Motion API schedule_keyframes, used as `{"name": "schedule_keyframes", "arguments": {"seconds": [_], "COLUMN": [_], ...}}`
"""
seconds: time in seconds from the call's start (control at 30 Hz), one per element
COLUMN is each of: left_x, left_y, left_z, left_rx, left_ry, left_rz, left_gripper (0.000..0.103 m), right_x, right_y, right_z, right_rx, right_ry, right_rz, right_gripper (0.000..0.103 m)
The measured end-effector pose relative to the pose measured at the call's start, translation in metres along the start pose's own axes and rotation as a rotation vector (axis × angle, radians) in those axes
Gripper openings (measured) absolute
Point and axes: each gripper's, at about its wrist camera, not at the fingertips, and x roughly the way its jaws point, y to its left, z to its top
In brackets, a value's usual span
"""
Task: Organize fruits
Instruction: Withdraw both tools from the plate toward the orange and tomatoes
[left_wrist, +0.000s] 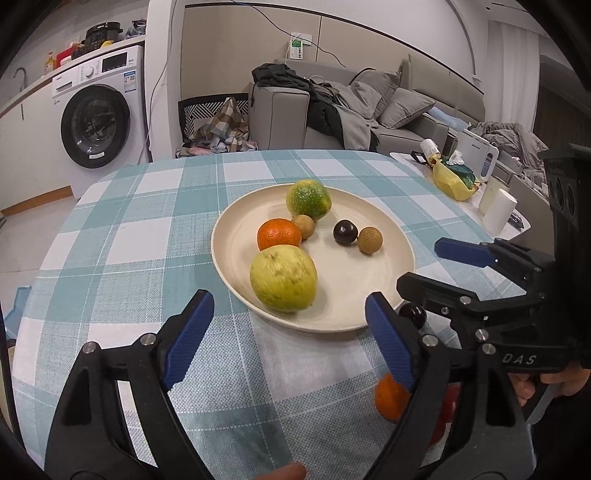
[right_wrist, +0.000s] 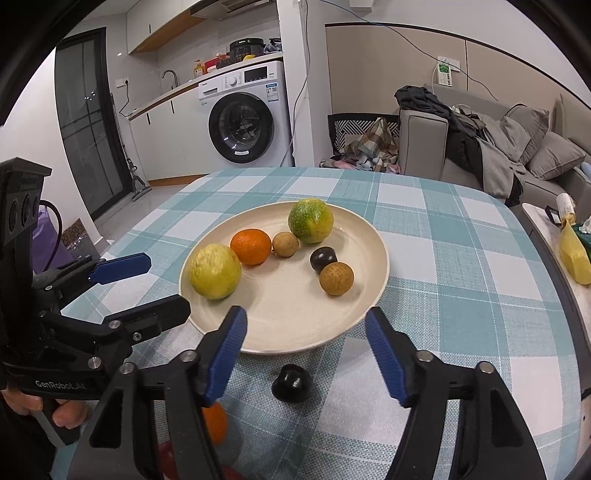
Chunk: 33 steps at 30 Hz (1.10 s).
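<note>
- Plate (right_wrist: 380, 254) taken as landmark: cream, round, on the checked counter (right_wrist: 461, 295); it carries six fruits.
- Left gripper (left_wrist: 288, 336): off the plate's near-left rim, fingers spread wide, nothing between them.
- Yellow-green fruit (right_wrist: 214, 271): on the plate at its left edge, touching the orange mandarin (right_wrist: 251, 246) just beyond it.
- Small brown fruit (right_wrist: 285, 243) and green-orange citrus (right_wrist: 311, 220): toward the plate's far side, touching each other.
- Dark plum (right_wrist: 323, 259) and brown round fruit (right_wrist: 336, 278): right of the plate's centre, touching.
- Loose dark fruit (right_wrist: 291, 383): on the counter just off the plate's near rim, not yet organised.
- Second orange (right_wrist: 216, 422) and something red beside it: on the counter nearer than the loose dark fruit, largely hidden by fingers.
- Right gripper (right_wrist: 304, 354): above the plate's near rim, fingers fully apart, empty, roughly straddling the loose dark fruit.
- Judgement: step in hand is likely picking up the loose dark fruit with the right gripper.
- Advice: lower squarely, centre the fruit between both fingers, close gently as it looks smooth and apt to roll, then set it in the plate's bare near area, clear of the left gripper.
</note>
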Motion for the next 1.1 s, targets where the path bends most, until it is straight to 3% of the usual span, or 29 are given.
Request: {"name": "schedule_keyframes", "arguments": {"seconds": [0.13,0.23,0.33,1.1], "left_x": [-0.004,-0.008,-0.014,-0.034], "left_y": [0.001,0.002,0.002,-0.015], "left_z": [-0.002,-0.004,-0.005,-0.022], "left_rx": [-0.006,-0.004,0.0,0.045], "left_ry": [0.001,-0.006,-0.018,-0.017], "left_rz": [0.009,0.014,0.018,0.0], "left_gripper": [0.09,0.102,0.102,0.102], "right_x": [-0.002,-0.004,-0.006,-0.024], "right_y": [0.0,-0.002,-0.003,-0.015], "right_z": [0.0,-0.001,-0.003,-0.016], "right_rx": [0.006,0.012,0.01,0.009], "right_ry": [-0.003,-0.004,-0.006,0.002], "right_rz": [-0.012,-0.012,-0.019,-0.054], "right_gripper": [0.085,0.092,0.1,0.103]}}
